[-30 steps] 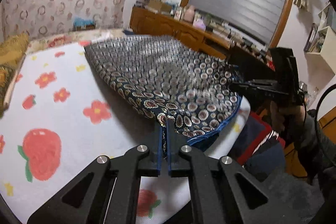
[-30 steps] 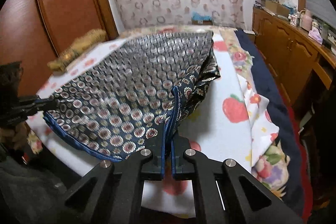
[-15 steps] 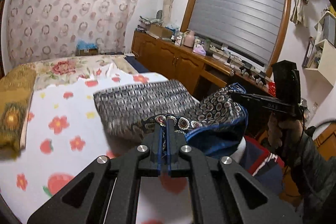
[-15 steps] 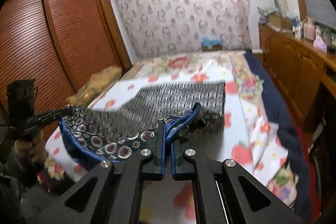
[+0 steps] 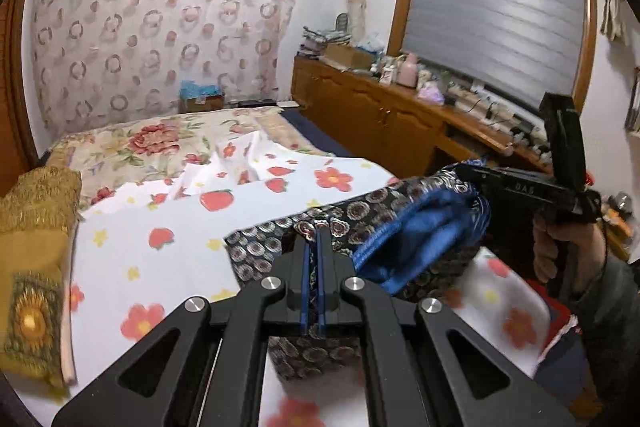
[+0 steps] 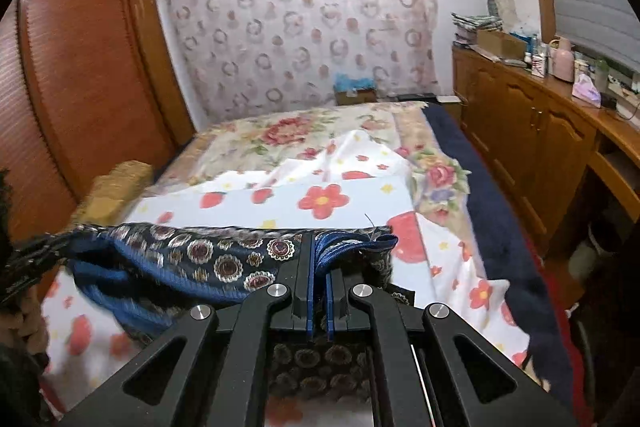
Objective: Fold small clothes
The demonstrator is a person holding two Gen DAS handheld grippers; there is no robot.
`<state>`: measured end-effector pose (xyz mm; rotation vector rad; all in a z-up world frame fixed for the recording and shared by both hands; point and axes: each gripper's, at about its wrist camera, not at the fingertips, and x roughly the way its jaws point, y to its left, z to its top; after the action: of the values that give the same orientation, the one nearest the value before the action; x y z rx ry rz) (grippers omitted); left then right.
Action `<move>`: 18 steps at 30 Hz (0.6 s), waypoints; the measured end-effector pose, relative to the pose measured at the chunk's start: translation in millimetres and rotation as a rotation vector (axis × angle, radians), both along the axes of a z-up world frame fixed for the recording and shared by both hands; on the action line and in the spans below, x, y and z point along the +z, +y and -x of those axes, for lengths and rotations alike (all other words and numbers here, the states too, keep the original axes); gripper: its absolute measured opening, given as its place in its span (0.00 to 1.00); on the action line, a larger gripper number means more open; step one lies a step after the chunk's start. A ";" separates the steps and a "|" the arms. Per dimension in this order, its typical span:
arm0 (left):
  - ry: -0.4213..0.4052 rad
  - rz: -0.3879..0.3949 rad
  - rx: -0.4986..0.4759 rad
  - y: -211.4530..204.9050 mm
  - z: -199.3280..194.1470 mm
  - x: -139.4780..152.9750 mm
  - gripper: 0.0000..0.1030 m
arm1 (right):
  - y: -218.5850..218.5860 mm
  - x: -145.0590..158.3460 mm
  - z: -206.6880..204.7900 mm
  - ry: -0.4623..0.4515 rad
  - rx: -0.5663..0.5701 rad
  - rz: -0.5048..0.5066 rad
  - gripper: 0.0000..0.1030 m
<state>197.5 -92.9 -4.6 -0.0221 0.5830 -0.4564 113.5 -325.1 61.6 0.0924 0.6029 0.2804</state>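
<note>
Much of the patterned cloth [image 5: 360, 223] is hard to read: in the left wrist view its right part, where the blue lining [image 5: 424, 235] bunches, is smeared by motion blur, and the portion hanging at lower centre is hidden behind the black linkage of the left gripper [image 5: 315, 227]. That gripper's blue-edged jaws are pressed together on a corner of the cloth at the centre of the frame. At the right of the same frame the right gripper [image 5: 466, 169] appears side-on, its tip buried in the fabric so the jaw gap cannot be seen there; its body carries pale lettering that looks like "DAS", though the blur makes it uncertain. The hand [image 5: 560, 247] gripping its handle is cut off by the dark sleeve at the frame's lower right. In the right wrist view the right gripper [image 6: 318, 247] pinches a fold of the blue hem at centre, jaws closed on it, and the cloth [image 6: 224, 259] stretches from there to the left edge, where the other gripper's tip is only a dark blur. The cloth hangs between the two grippers above the near end of the bed, over the white strawberry-and-flower sheet [image 5: 168, 239]. No other writing is legible; items on the wooden sideboard [image 6: 532, 119] at the right are too small to identify.
</note>
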 end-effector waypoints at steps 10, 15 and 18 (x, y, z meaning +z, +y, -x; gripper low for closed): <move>0.082 -0.021 0.057 1.4 -30.0 -15.1 0.09 | 22.5 -4.2 -34.1 0.106 -0.039 0.006 0.07; 0.056 -0.035 0.036 3.3 -20.0 -12.1 0.46 | 29.2 20.5 -16.6 0.040 -0.043 0.077 0.29; 0.062 -0.013 0.032 9.8 -15.5 -9.3 0.58 | 24.5 28.6 -4.5 -0.006 -0.060 0.080 0.45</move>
<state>213.0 -83.1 -13.9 -0.0339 0.6460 -0.4218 118.0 -300.7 90.1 0.0323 0.6041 0.1983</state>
